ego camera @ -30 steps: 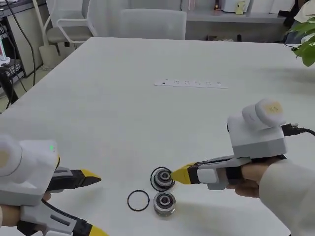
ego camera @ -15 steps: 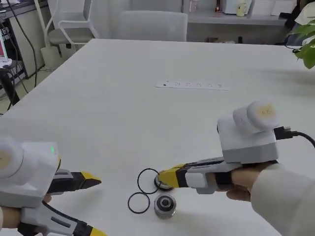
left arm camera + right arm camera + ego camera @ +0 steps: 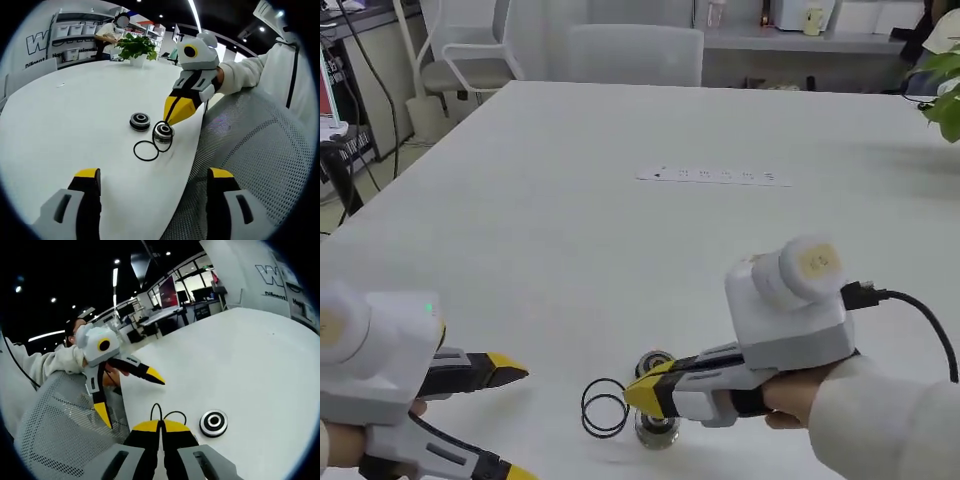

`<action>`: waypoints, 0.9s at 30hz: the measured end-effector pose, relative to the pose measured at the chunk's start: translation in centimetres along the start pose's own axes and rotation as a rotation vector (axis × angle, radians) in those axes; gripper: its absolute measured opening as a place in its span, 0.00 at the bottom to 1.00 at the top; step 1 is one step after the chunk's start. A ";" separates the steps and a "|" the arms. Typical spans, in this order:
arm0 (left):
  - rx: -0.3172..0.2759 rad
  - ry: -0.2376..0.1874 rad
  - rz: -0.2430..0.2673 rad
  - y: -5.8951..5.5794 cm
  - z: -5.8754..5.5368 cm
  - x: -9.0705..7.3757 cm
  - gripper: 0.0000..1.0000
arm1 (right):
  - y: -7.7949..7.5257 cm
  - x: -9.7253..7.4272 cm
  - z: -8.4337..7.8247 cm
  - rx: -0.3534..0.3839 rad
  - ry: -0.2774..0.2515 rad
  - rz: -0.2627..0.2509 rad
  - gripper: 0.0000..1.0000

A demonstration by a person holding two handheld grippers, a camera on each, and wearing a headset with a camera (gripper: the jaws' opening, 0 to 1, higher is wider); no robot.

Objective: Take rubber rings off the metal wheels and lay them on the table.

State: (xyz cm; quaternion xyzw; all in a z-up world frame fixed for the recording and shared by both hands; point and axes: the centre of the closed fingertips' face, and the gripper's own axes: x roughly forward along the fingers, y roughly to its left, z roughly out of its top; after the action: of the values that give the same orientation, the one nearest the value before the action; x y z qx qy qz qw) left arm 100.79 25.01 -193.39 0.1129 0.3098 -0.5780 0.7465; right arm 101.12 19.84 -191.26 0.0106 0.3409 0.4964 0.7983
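Second ring [image 3: 602,393] is off the far wheel [image 3: 655,362] and is shifted left and nearer versus one second back. It is pinched at its right edge by the right gripper [image 3: 638,394], whose jaws are closed tight on it. The loop is round, so no long axis. Its plane is tilted and it extends left of the tips, partly over the first ring [image 3: 603,420], which is laid flat. Near wheel [image 3: 657,430] is tucked under the jaws. Free table [image 3: 620,250] for the drop is judged to be leftward. Left gripper [image 3: 515,420] is held wide open and empty, near the rings on their left.
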 end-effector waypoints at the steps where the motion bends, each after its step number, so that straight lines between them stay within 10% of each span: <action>1: -0.001 0.000 0.000 0.0 0.0 0.0 0.86 | 0.0 0.1 -0.3 -0.015 0.017 0.000 0.00; 27: -0.003 0.015 0.007 0.2 -0.3 0.0 0.83 | 0.3 1.0 -2.5 -0.148 0.130 -0.007 0.00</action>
State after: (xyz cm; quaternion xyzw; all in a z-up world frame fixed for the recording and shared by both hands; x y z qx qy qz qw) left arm 100.90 25.21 -193.66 0.1172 0.3159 -0.5741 0.7462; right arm 99.78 20.01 -193.57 -0.0815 0.3544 0.5172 0.7748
